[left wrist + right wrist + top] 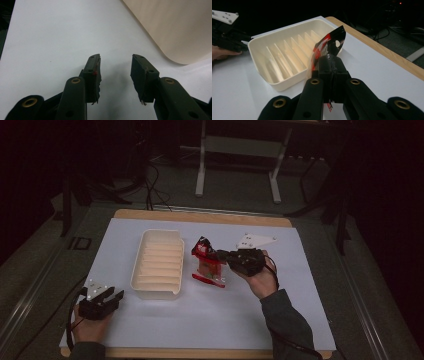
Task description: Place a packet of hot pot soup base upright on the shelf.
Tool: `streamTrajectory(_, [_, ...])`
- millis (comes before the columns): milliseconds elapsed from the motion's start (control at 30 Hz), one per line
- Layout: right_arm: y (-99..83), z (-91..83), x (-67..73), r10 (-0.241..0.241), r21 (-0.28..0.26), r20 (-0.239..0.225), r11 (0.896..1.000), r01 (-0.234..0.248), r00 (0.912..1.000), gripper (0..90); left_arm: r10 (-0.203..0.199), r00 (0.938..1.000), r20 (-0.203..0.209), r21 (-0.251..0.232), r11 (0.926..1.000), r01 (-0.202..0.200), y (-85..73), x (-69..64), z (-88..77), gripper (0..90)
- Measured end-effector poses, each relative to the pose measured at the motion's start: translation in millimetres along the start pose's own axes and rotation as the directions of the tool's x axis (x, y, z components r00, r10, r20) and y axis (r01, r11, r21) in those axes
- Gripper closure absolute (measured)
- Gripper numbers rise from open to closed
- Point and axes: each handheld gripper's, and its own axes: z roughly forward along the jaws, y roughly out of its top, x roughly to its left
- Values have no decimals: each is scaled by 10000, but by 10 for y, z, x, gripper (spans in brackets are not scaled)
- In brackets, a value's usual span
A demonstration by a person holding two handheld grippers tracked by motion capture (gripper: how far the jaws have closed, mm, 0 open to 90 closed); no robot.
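Right tongs (329, 67) clamp red packet (329, 46), hiding its lower half.

A cream-white ribbed plastic tray (158, 265) is seen on a white table sheet (210, 310) edged with light wood. A glossy red-and-black foil packet (207, 262), marked with white, is clamped in the black right gripper (331, 67). The black left gripper (115, 72) is fitted with brass-coloured rivets.
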Motion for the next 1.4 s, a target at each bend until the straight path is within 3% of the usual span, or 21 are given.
streamTrajectory(733, [114, 30, 191, -561, -194, -570, 9983, 551, 9968, 888, -1, 10000, 20, 12, 10000, 1, 1, 0, -2, 597])
streamTrajectory(1400, [166, 261, 267, -756, -335, -928, 9968, 728, 9928, 888, -13, 10000, 64, -81, 10000, 13, -1, 1, -5, 596])
